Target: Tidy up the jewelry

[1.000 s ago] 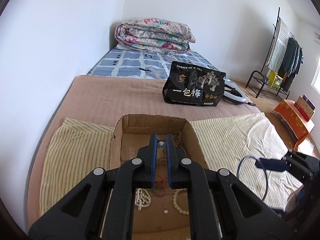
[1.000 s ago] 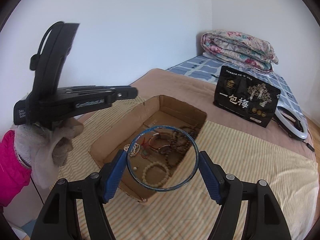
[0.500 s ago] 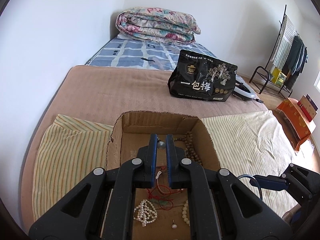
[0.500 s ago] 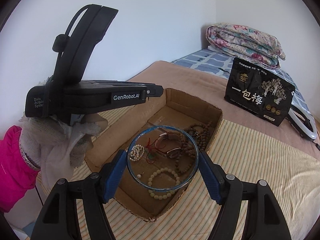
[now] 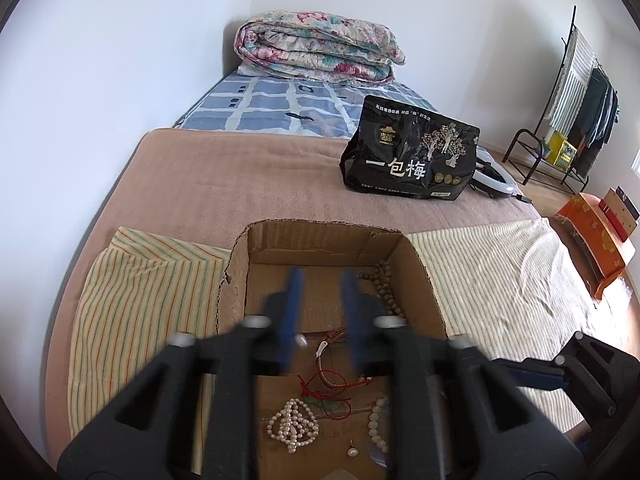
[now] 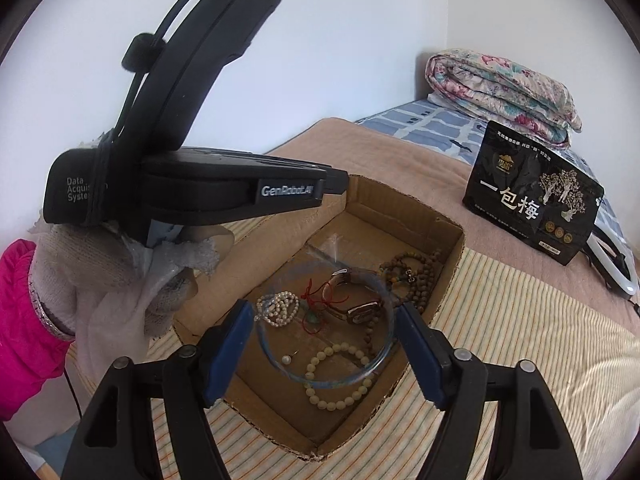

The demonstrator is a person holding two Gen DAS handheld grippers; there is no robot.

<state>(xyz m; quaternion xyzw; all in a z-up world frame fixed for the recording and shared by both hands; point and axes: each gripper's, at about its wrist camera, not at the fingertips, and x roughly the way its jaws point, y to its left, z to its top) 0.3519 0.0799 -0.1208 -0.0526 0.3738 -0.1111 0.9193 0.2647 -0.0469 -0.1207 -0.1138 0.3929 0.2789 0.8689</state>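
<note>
An open cardboard box (image 5: 424, 280) (image 6: 452, 268) lies on the bed and holds jewelry: a white pearl string (image 5: 294, 426) (image 6: 278, 308), a cream bead bracelet (image 6: 340, 376), brown bead strands (image 6: 416, 276), red cords (image 5: 332, 376) and a small pearl stud (image 5: 352, 451). My left gripper (image 5: 320, 312) hovers over the box with its jaws apart and blurred, and nothing shows between them. My right gripper (image 6: 326, 344) is shut on a clear blue-tinted bangle (image 6: 280, 354), held above the box.
The box sits on a striped cloth (image 5: 132, 304) over a brown blanket (image 5: 224, 176). A black printed bag (image 5: 412, 152) and a white ring light (image 6: 616, 264) lie beyond it. A folded floral quilt (image 5: 320, 48) is at the far end. A clothes rack (image 5: 572, 100) stands at right.
My left gripper's jaws have opened from nearly shut, and the small piece they held is gone from between them. Both grippers moved closer over the box. The bangle stays held.
</note>
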